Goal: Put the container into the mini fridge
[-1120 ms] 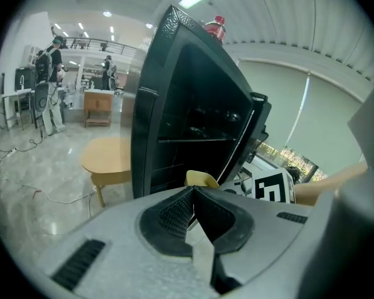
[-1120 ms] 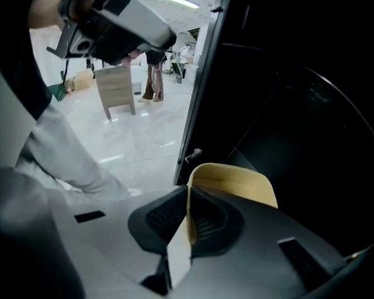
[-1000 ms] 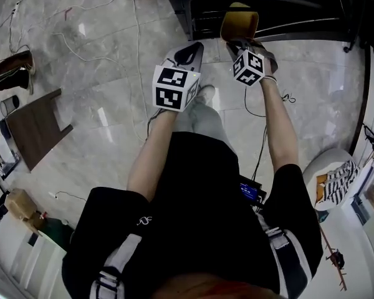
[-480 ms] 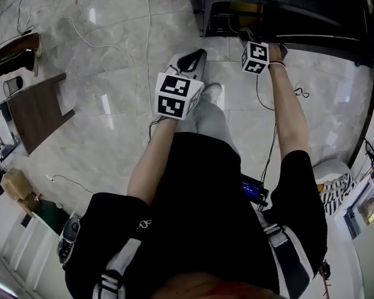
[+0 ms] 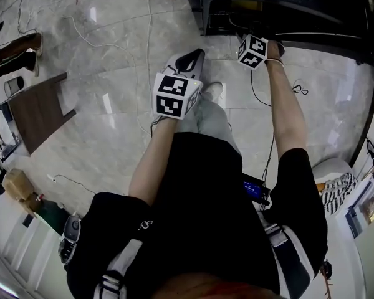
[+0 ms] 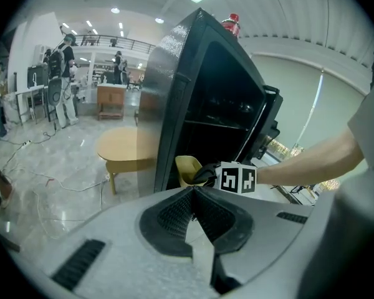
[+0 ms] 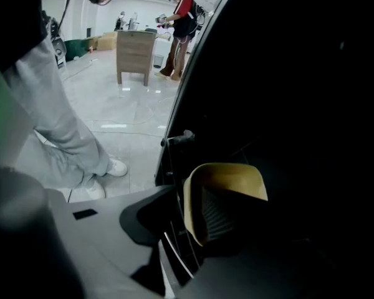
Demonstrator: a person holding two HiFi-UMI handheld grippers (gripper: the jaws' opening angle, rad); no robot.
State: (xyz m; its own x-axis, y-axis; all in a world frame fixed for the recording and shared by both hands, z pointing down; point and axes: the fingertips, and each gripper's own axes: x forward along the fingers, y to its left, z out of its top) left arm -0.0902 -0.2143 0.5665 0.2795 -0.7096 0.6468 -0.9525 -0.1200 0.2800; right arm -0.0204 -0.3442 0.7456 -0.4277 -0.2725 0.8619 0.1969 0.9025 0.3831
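Yellow container [image 7: 227, 178] sits inside the dark opening of the black mini fridge [image 6: 174, 73], low down and close to the front edge. It is tipped so that its open mouth faces back toward the right gripper [image 7: 186, 207]. That gripper reaches into the fridge at the far side of the scene, and its jaws are opening. One wall of the container stands between them, with the ribbed pad [image 7: 218, 217] of one jaw inside the container and the other jaw outside it, on the left. The pads no longer appear to press on the wall. A thin wire rack [image 7: 174, 248] runs past the container's left side, just beside the outer jaw.

The left gripper [image 6: 193, 192] is held nearer the person, well apart from the fridge and over the pale marble floor [image 5: 100, 104]. Its jaws are pressed together with nothing between them. From its view the container shows as a yellow corner just beside the right gripper's marker cube [image 6: 237, 178], at the foot of the fridge opening. A low round wooden table [image 6: 121, 149] stands on the floor to the left of the fridge. Loose cables [image 5: 81, 30] trail across the floor on the far left
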